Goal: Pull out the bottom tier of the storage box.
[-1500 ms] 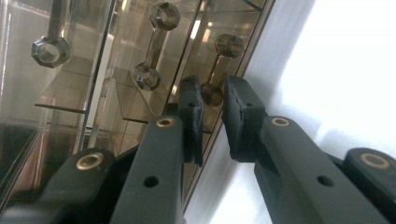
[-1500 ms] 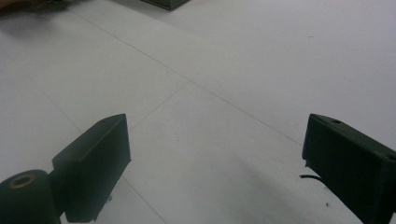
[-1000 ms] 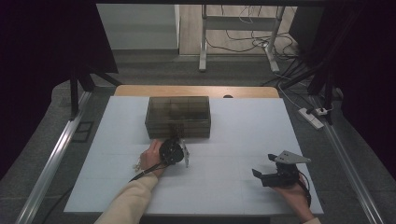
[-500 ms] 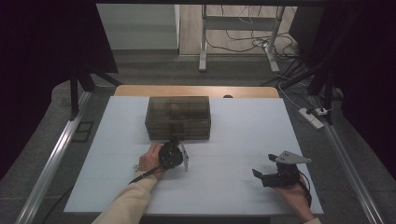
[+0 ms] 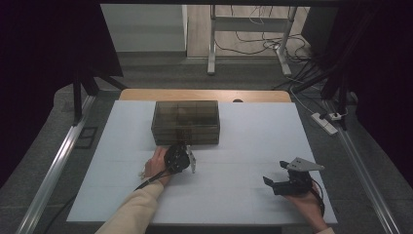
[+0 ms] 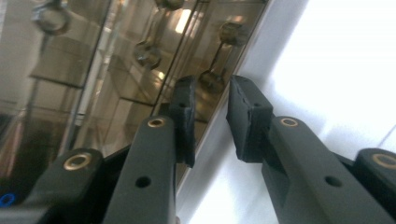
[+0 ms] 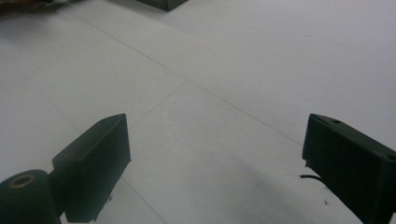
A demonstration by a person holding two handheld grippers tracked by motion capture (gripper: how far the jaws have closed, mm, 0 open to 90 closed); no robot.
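White table [image 5: 243, 195]: left gripper [image 6: 210, 109], jaws just parting, empty, right against smoked drawer box's [image 5: 185, 122] near face; right gripper [image 5: 272, 184] spread wide, far off.

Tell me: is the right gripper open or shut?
Open: right gripper shows its black fingers far apart above the white table, nothing between.

— What's on the table?
— A smoky, see-through box [image 5: 185, 123], lid closed, sitting flat on the white tabletop toward the far middle.
— Anything inside?
— Compartments with small metal rings, seen up close through the brown wall [image 6: 93, 70].
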